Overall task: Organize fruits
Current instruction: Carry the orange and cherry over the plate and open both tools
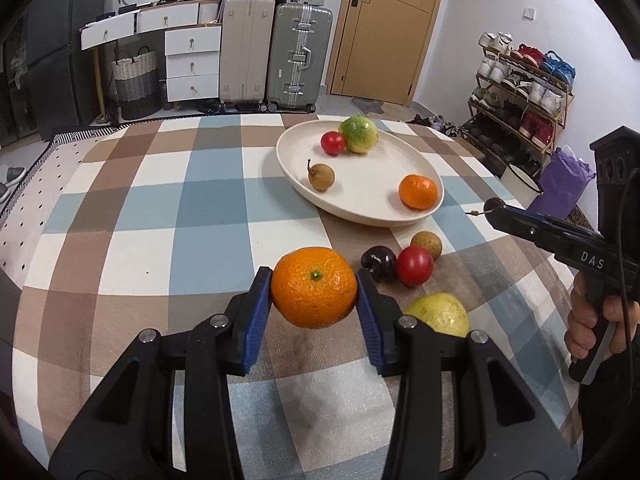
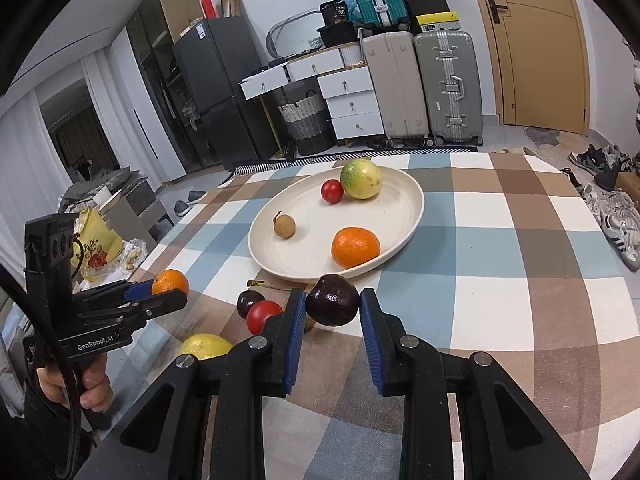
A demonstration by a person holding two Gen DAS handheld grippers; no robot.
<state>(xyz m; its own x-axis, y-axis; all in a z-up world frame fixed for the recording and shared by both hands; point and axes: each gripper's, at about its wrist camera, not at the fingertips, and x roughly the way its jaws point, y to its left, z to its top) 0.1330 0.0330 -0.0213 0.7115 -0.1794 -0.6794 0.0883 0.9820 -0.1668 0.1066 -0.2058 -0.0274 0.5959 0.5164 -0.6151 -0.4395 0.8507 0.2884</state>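
Note:
My left gripper (image 1: 315, 294) is shut on an orange mandarin (image 1: 314, 286) and holds it above the checked tablecloth; it also shows in the right wrist view (image 2: 170, 282). My right gripper (image 2: 332, 306) is shut on a dark cherry (image 2: 333, 300) with a stem, near the plate's front rim; it shows in the left wrist view (image 1: 493, 205) too. The cream plate (image 1: 304, 140) holds a green-yellow fruit (image 1: 359, 134), a red tomato (image 1: 333, 143), a brown longan (image 1: 321, 176) and a mandarin (image 1: 418, 191). On the cloth lie a dark cherry (image 1: 378, 263), a red tomato (image 1: 415, 265), a longan (image 1: 426, 244) and a yellow fruit (image 1: 438, 314).
The table's right edge drops toward a shoe rack (image 1: 524, 92) and a purple bag (image 1: 562, 178). Suitcases (image 1: 276, 56) and white drawers (image 1: 192, 64) stand behind the table. A yellow bag (image 2: 94, 248) sits left of the table.

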